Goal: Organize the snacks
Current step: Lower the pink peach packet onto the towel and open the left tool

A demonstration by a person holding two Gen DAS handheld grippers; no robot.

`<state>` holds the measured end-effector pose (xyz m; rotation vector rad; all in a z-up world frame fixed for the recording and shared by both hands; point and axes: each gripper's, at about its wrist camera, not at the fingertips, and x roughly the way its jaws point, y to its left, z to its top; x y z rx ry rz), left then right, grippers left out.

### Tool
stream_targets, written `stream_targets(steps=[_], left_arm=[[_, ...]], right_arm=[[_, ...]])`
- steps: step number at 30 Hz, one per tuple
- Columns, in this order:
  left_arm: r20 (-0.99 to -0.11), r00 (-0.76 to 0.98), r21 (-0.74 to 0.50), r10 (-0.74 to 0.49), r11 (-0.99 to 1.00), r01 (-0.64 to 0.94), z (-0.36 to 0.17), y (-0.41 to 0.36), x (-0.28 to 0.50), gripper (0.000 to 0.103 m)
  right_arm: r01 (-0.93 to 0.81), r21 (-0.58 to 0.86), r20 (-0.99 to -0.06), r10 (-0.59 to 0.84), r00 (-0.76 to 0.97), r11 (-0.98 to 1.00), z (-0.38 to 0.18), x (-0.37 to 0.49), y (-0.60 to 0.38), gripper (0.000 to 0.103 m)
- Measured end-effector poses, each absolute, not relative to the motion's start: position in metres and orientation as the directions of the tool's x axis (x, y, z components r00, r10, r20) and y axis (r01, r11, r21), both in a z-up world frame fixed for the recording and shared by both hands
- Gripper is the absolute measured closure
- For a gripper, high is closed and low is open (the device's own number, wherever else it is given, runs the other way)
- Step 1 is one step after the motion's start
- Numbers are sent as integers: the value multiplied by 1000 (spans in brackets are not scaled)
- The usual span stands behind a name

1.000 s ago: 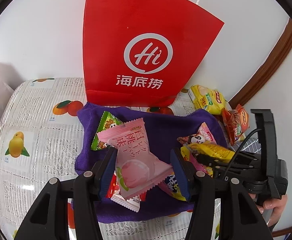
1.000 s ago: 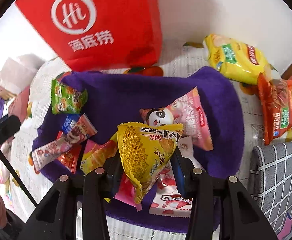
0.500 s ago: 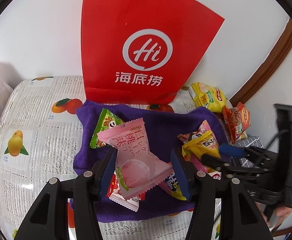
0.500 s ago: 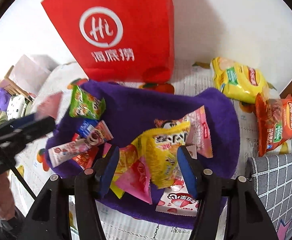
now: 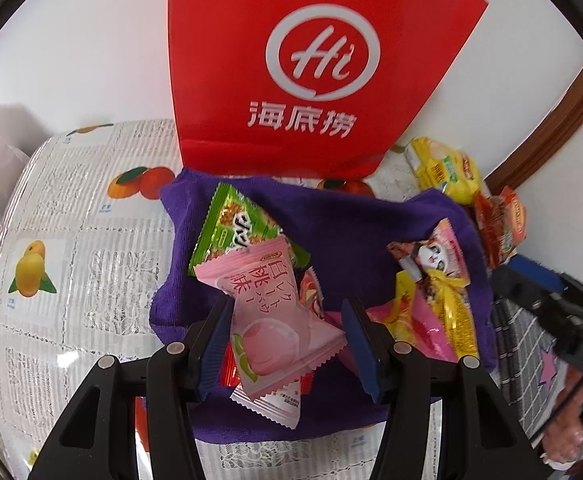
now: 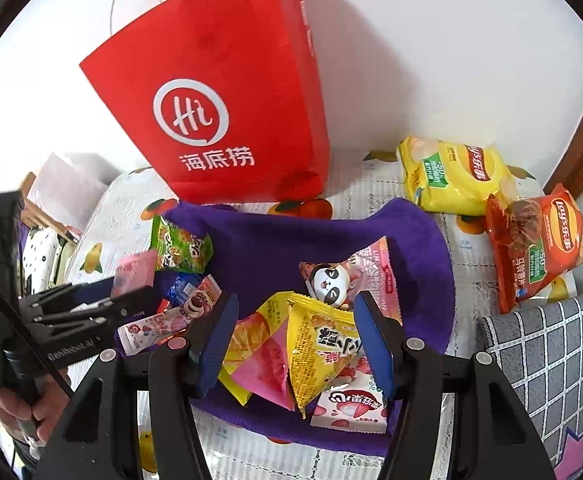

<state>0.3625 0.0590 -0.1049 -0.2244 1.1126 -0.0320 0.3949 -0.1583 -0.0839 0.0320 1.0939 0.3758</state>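
My left gripper [image 5: 286, 304] is shut on a pink peach packet [image 5: 267, 320] and holds it just above a purple cloth [image 5: 351, 232] covered in snacks. In the right wrist view the left gripper [image 6: 131, 286] shows at the left with the pink packet [image 6: 135, 270]. My right gripper [image 6: 297, 300] stands open above the cloth [image 6: 275, 240]. Below its fingers a yellow triangular packet [image 6: 319, 344] lies loose on the pile, and the pads do not touch it. A red paper bag [image 6: 227, 112] stands upright behind the cloth.
A green packet [image 5: 235, 228], a panda packet [image 6: 339, 276] and a strawberry box [image 6: 351, 404] lie on the cloth. A yellow chip bag [image 6: 451, 176] and an orange one [image 6: 539, 248] sit at the right. A grey checked cushion [image 6: 551, 352] is at the near right. The fruit-print tablecloth [image 5: 71, 240] extends left.
My right gripper opened and let go of the yellow triangular packet, which dropped onto the pile, and the gripper rose. My left gripper sank a little with the pink packet held.
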Motion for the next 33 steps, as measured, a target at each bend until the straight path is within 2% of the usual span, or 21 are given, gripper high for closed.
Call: stream_targets(steps=[24,33], left_arm=[[-927,354,-162,-123,983,-85,-125,51,367,49],[-918,378,-168,-120,981,-96,-116,56,364,47]], right_arm=[[-291,195,-868,303,395,937,-87,392,-154,43],[-290,185,-866,295,404,939,-86,391,-154,43]])
